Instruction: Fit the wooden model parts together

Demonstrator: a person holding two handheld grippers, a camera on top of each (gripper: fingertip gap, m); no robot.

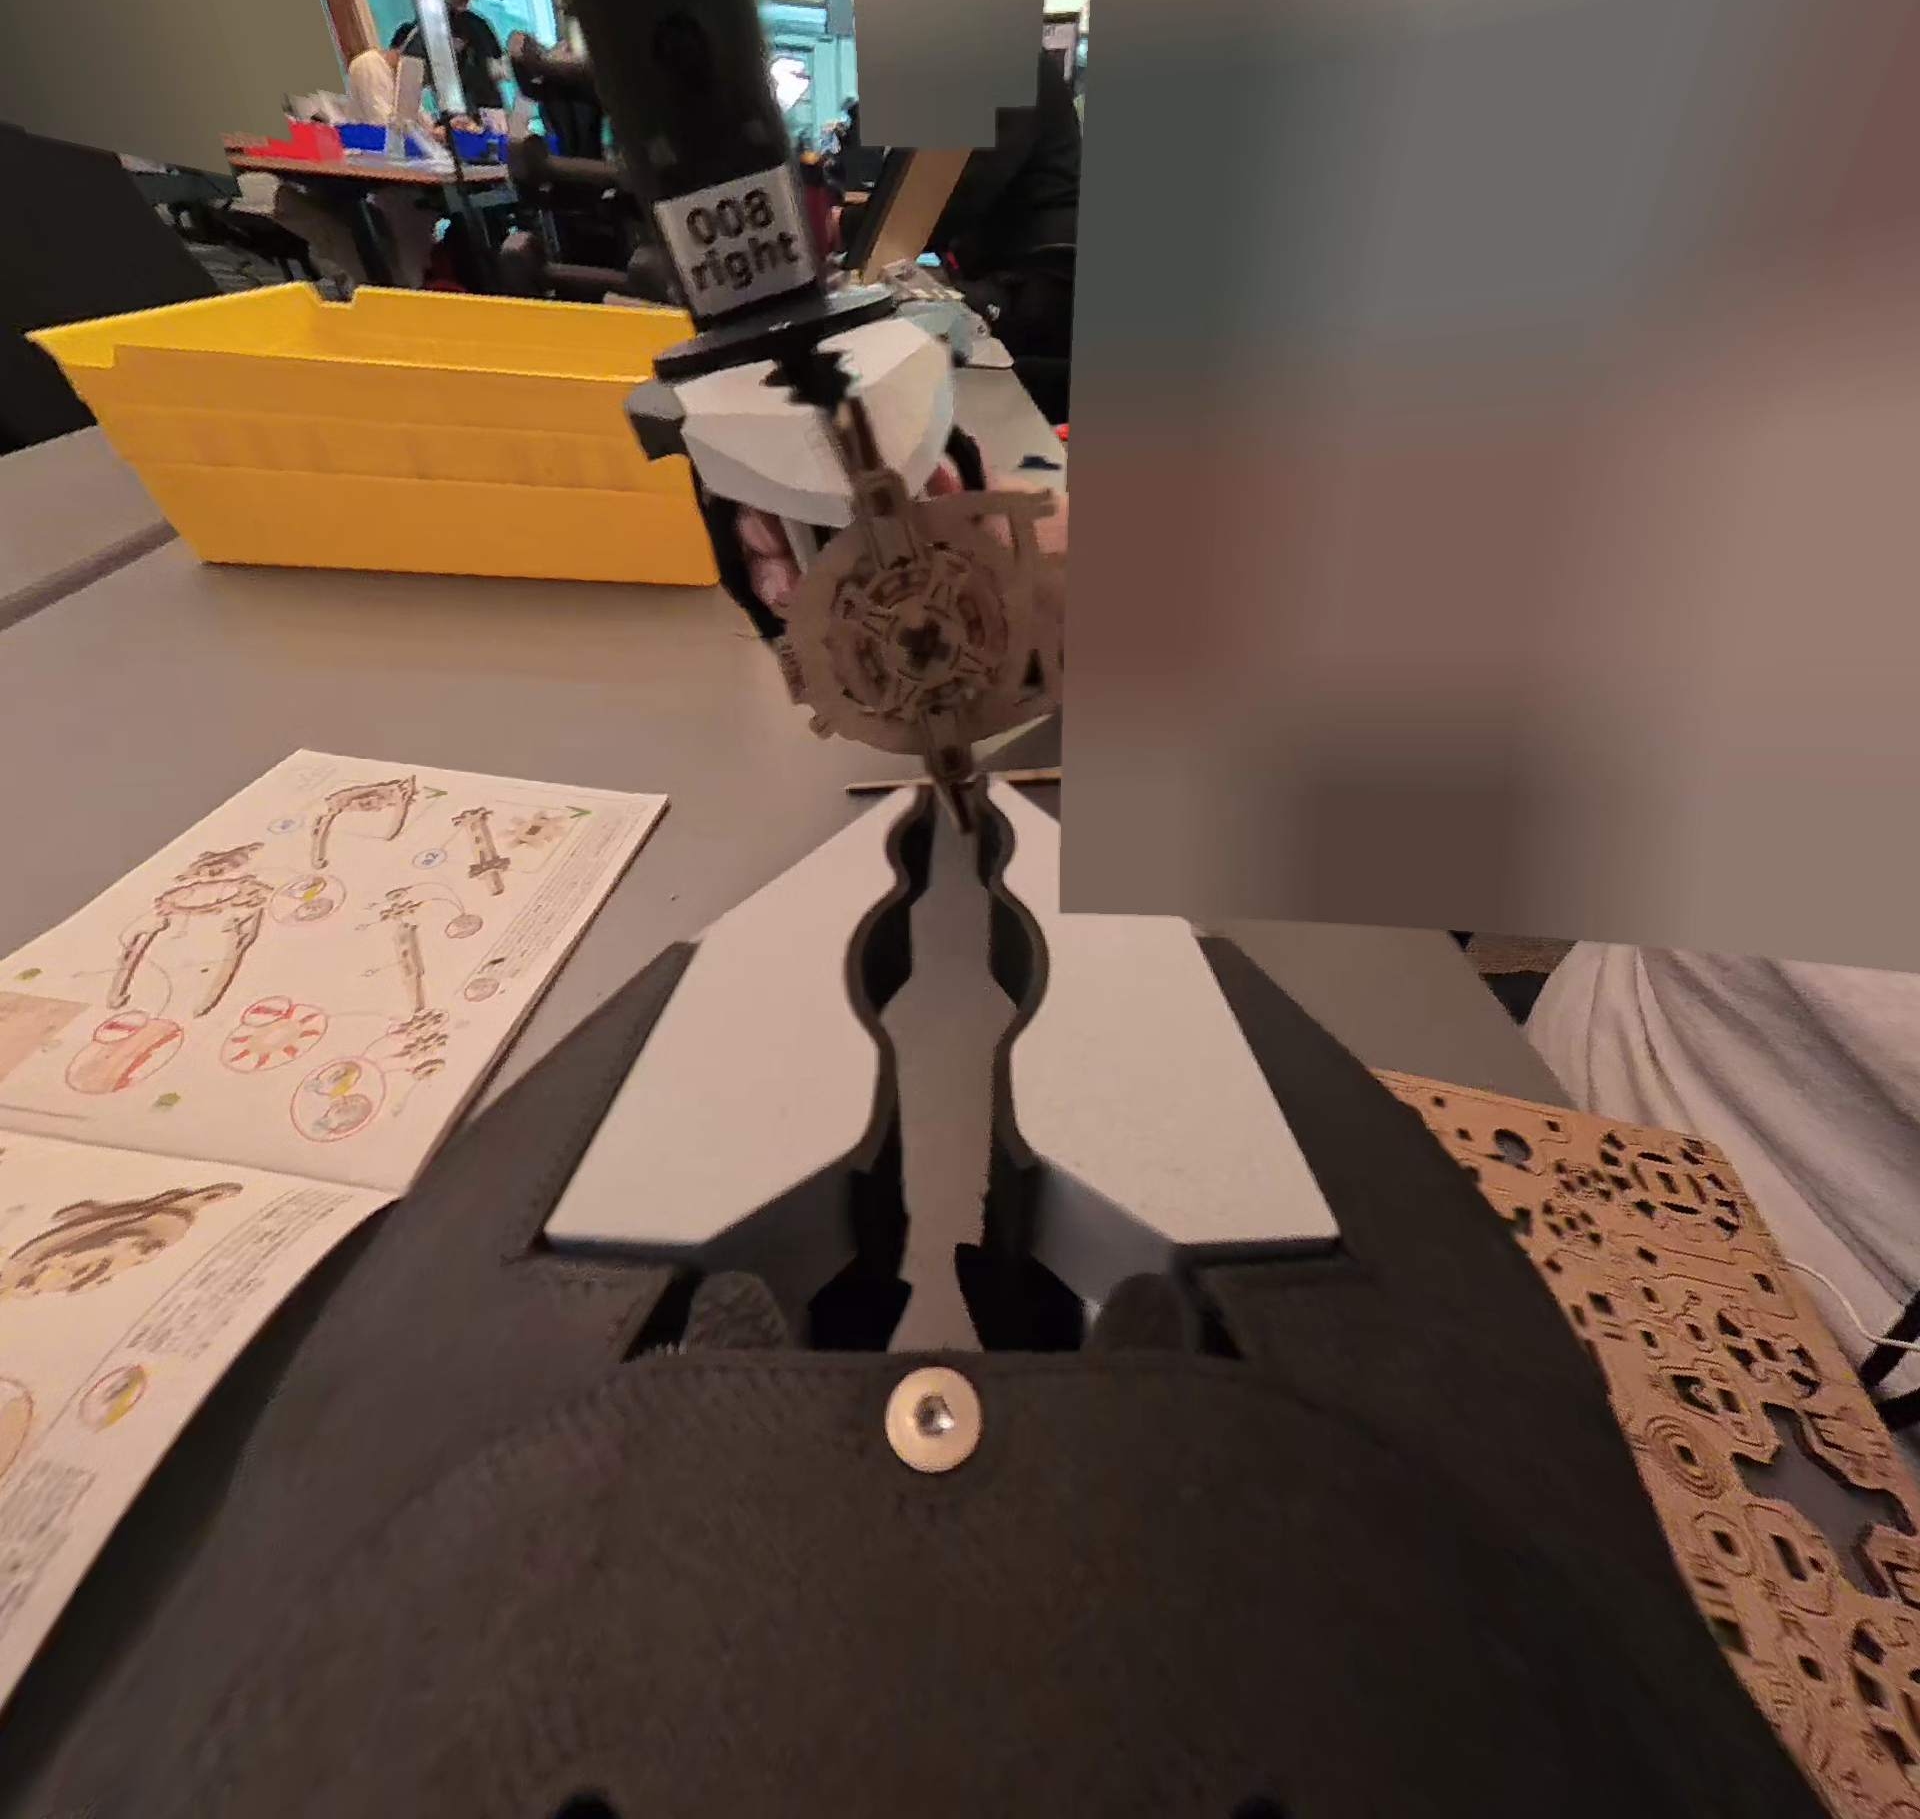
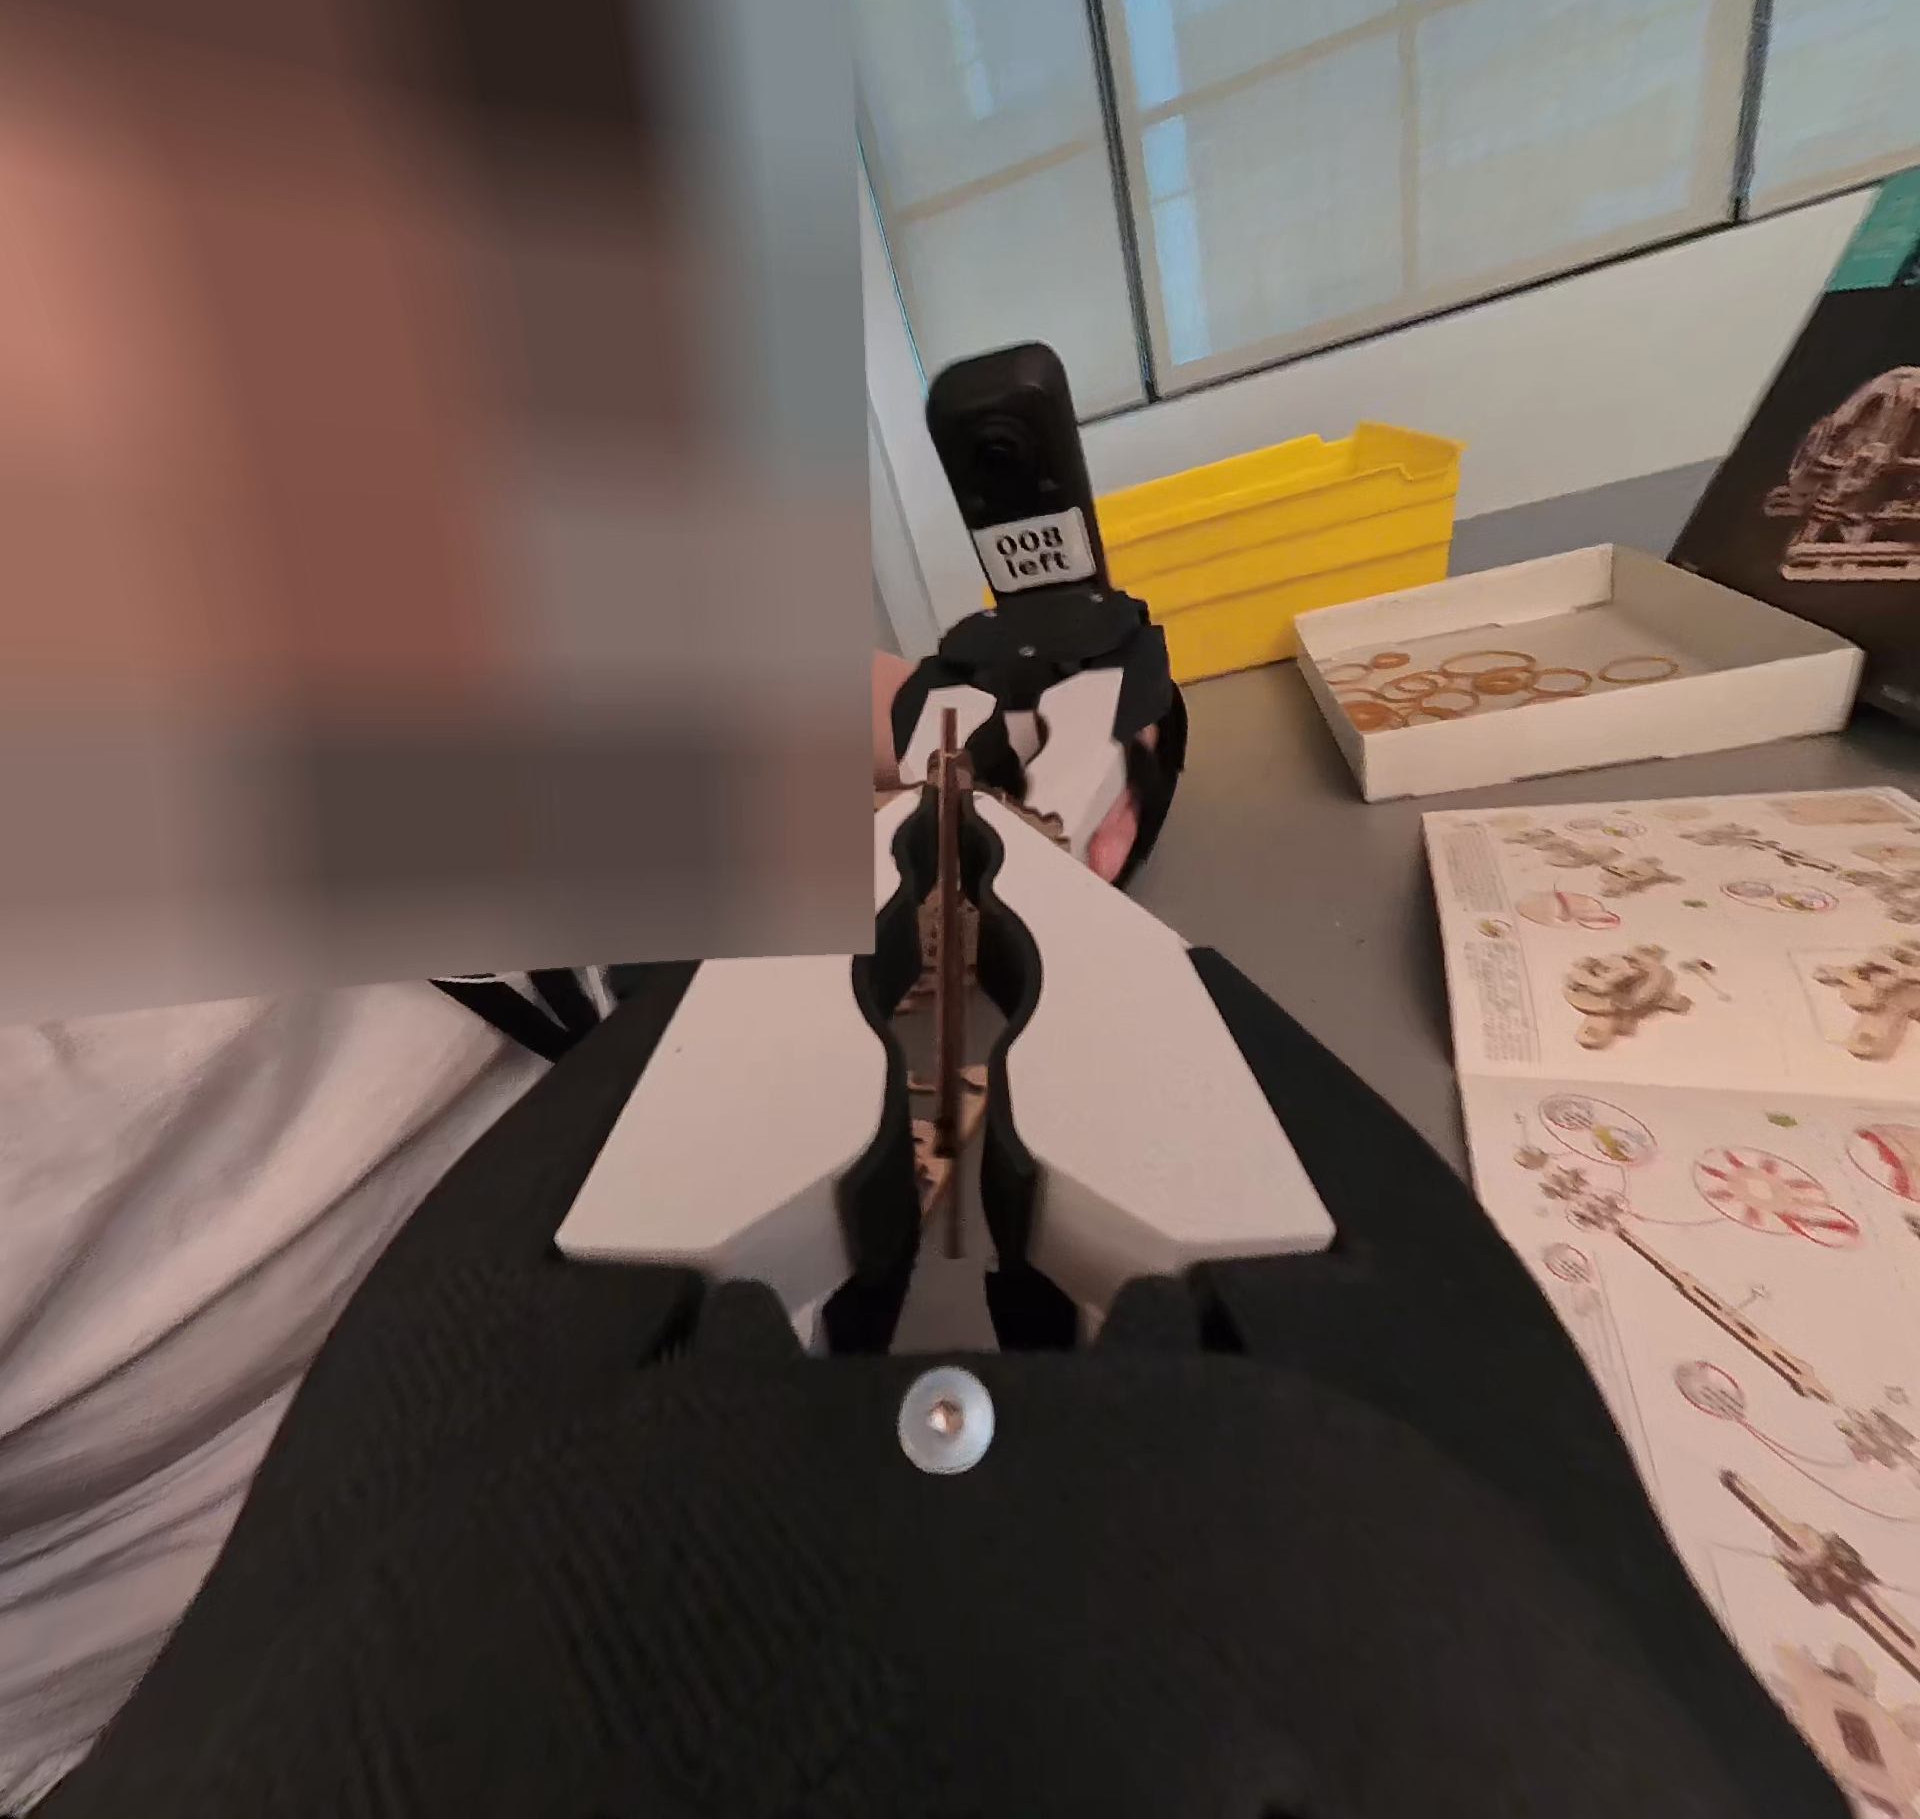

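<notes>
A round wooden wheel assembly with a thin strip through its middle hangs upright above the grey table. My right gripper comes down from above and is shut on the strip's top end. My left gripper is closed on the small tab at the wheel's bottom. In the right wrist view the wooden piece stands edge-on between my right gripper's fingers, and the left gripper faces it just beyond. A blurred patch hides part of the wheel.
An open instruction booklet lies left of my left gripper and also shows in the right wrist view. A yellow bin stands behind. A wooden sheet of cut-outs lies right. A white tray of rings and a dark box sit farther off. Tip to tip, the grippers are about 5 centimeters apart.
</notes>
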